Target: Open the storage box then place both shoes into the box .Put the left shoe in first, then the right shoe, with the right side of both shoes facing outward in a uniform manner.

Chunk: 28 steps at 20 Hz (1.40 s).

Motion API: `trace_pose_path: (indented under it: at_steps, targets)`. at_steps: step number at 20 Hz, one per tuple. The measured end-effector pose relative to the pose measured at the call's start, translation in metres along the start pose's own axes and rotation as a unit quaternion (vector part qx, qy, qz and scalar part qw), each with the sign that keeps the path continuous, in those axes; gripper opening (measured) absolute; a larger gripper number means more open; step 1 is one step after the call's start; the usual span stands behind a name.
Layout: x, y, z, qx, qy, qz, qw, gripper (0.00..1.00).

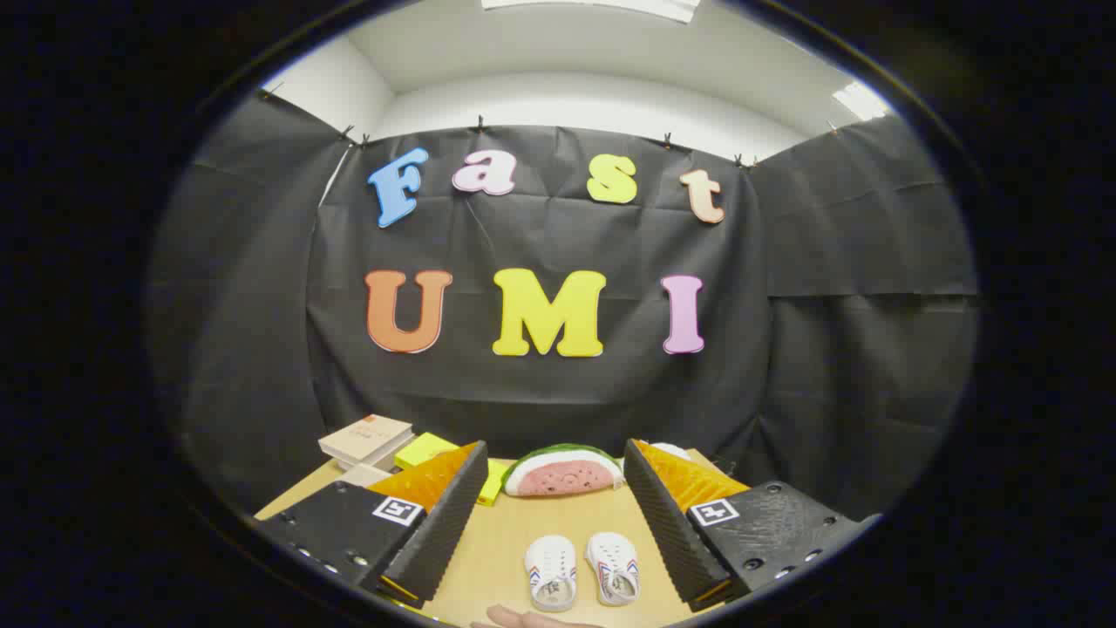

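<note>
Gripper view: at about ten o'clock from the fingers, a stack of books point(366, 439) is seen at the far left of the wooden table point(514, 532), with a yellow box point(425, 450) beside it. At twelve o'clock a watermelon-slice toy point(562, 471) is laid against the booth wall. The gripper point(555, 515) is held wide open, nothing gripped. Between the fingers, two white shoes point(582, 570) are set side by side, long axes running from six to twelve o'clock, toes at twelve. A fingertip point(523, 618) is glimpsed at six o'clock
</note>
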State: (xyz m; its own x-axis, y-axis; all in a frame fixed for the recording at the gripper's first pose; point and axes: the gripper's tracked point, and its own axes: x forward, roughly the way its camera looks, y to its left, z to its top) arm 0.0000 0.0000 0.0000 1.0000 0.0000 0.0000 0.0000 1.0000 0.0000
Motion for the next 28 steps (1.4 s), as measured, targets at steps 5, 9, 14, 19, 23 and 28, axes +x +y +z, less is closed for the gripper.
trace_pose_path:
  at_steps: [5, 9, 14, 19, 23, 28]
  targets:
    - [0.0, 0.002, -0.003, -0.003, 0.007, 0.003, 1.0, 0.95]
    - [-0.001, 0.004, -0.005, -0.01, 0.007, 0.008, 1.0, 0.95]
    - [0.001, 0.005, -0.014, -0.01, 0.016, 0.015, 1.0, 0.95]
    - [0.025, 0.015, -0.043, -0.001, 0.053, 0.039, 0.998, 0.95]
    - [0.06, 0.033, -0.078, 0.013, 0.1, 0.093, 0.991, 0.95]
    - [0.107, 0.054, -0.132, 0.042, 0.194, 0.183, 0.963, 0.91]
